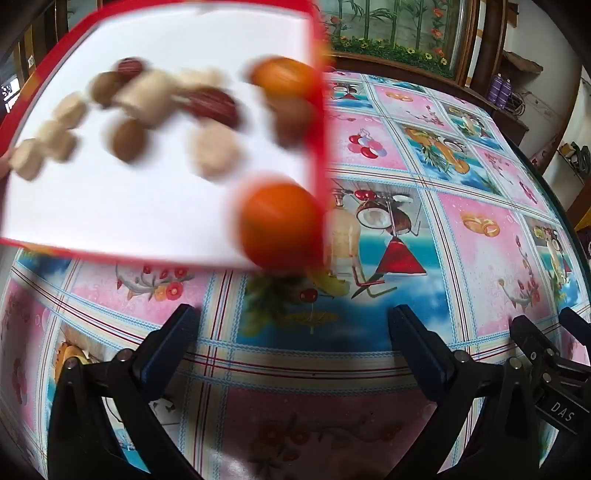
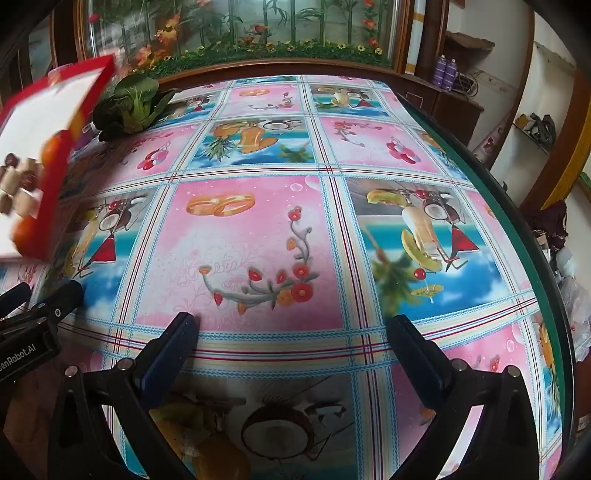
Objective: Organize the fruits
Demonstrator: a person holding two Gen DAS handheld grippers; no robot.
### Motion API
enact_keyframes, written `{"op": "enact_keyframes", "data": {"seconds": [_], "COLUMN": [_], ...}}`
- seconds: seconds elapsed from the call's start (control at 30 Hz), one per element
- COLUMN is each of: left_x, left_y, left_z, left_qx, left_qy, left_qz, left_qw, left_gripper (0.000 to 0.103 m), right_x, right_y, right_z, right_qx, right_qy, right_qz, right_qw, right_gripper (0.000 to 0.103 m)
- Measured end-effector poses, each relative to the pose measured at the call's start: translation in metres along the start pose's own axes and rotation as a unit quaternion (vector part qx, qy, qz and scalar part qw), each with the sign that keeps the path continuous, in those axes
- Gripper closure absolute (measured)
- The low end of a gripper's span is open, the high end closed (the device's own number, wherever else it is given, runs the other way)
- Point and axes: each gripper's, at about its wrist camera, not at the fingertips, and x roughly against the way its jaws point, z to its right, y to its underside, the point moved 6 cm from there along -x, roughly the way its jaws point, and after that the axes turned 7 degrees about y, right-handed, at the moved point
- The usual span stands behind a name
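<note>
**Tilted tray of fruit ahead of two empty tongs**

Tilting above the worktop (image 1: pixel 480 236), a white tray with a red rim (image 1: pixel 147 206) fills the 10 to 11 o'clock part of the left wrist view, blurred. On it lie two orange fruits: one (image 1: pixel 280 229) at the tray's lower right corner, straight ahead of the left tongs (image 1: pixel 295 325) toward 12 o'clock, and another (image 1: pixel 284 75) farther up along the right rim. Pale round pieces (image 1: pixel 216 151), brown ones (image 1: pixel 127 140) and dark red ones (image 1: pixel 214 107) are scattered across the white surface; the blur hides what they are.

Both sets of tongs stand wide apart with nothing between them, low over the patterned cloth. From the right tongs (image 2: pixel 295 325), the tray (image 2: pixel 48 107) sits at 10 o'clock, well apart. A leafy green vegetable (image 2: pixel 133 103) lies on the worktop at 11 o'clock, just beside the tray's far corner. The other tongs show at each view's lower edge. A wooden cabinet with painted glass (image 2: pixel 236 33) stands beyond the worktop.
</note>
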Motion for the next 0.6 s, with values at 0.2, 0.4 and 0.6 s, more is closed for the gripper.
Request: {"op": "enact_keyframes", "data": {"seconds": [0.2, 0.4, 0.6], "left_x": [-0.0003, -0.0001, 0.0019], "left_y": [-0.0001, 0.0002, -0.0003], "left_z": [-0.0005, -0.0006, -0.0045], "left_qx": [0.000, 0.000, 0.000], "left_qy": [0.001, 0.001, 0.001], "left_qz": [0.000, 0.000, 0.000], "left_qw": [1.0000, 1.0000, 1.0000], "left_gripper": [0.000, 0.000, 0.000], "right_x": [0.0002, -0.0002, -0.0001], "right_y": [0.0001, 0.0002, -0.0005], "right_z": [-0.0002, 0.0017, 0.0002], "right_qx": [0.001, 0.002, 0.002], "right_qy": [0.002, 0.002, 0.002], "right_qz": [0.001, 0.001, 0.001], "right_qw": [1.000, 1.000, 1.000], "right_gripper": [0.000, 0.000, 0.000]}}
